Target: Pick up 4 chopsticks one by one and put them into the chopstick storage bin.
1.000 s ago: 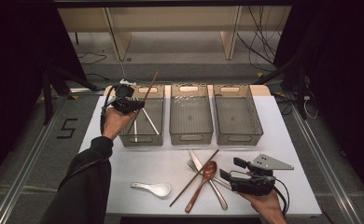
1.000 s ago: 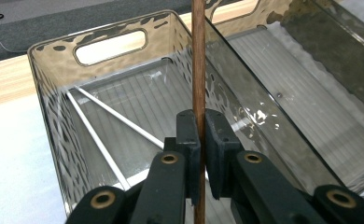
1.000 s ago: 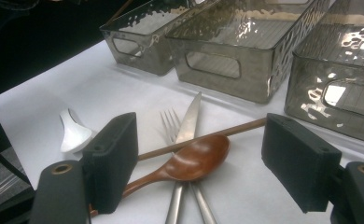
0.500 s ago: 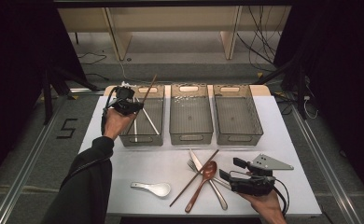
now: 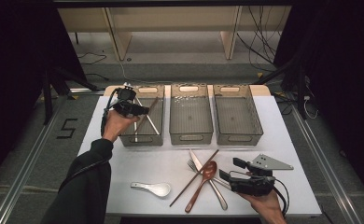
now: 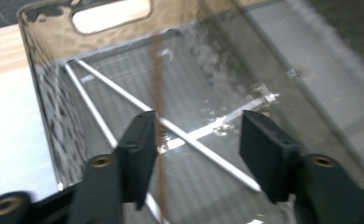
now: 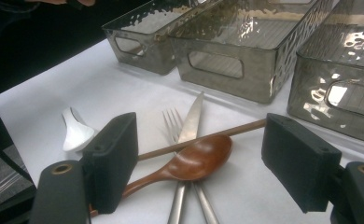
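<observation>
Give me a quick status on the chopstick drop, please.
Left hand-held gripper jaws just opened over left bin; brown chopstick released inside, beside silver chopsticks. Right hand-held gripper open, hovering above wooden spoon.

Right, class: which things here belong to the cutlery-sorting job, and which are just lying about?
Job in hand: brown chopstick in the left bin; middle bin; right bin; second brown chopstick, wooden spoon, fork, knife and white spoon on the table.
Lying about: floor cables; floor marking 5; wooden frame legs.
</observation>
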